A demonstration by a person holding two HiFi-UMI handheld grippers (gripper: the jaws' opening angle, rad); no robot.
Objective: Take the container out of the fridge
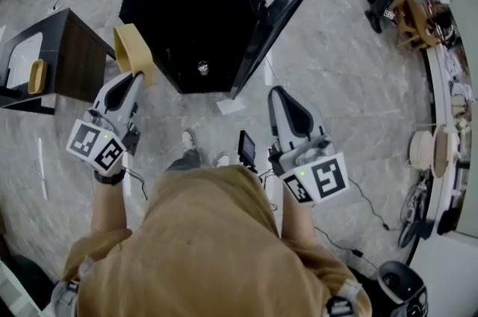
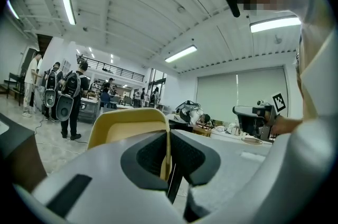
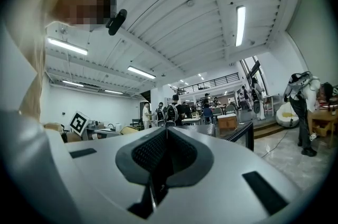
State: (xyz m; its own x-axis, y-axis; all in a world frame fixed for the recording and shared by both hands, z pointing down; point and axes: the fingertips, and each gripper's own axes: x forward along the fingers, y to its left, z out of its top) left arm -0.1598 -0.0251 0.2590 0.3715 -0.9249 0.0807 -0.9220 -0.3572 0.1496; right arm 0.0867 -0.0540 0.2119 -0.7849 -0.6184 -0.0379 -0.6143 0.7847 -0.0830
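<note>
Container (image 1: pixel 133 45) rim inside left claw (image 1: pixel 139 76)

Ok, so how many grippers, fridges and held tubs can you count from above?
Grey two-jaw grippers: 2, the left gripper and the right gripper
Black box-shaped fridge with its door open: 1
Tan plastic container, pinched by the left gripper: 1
Total: 4
</note>
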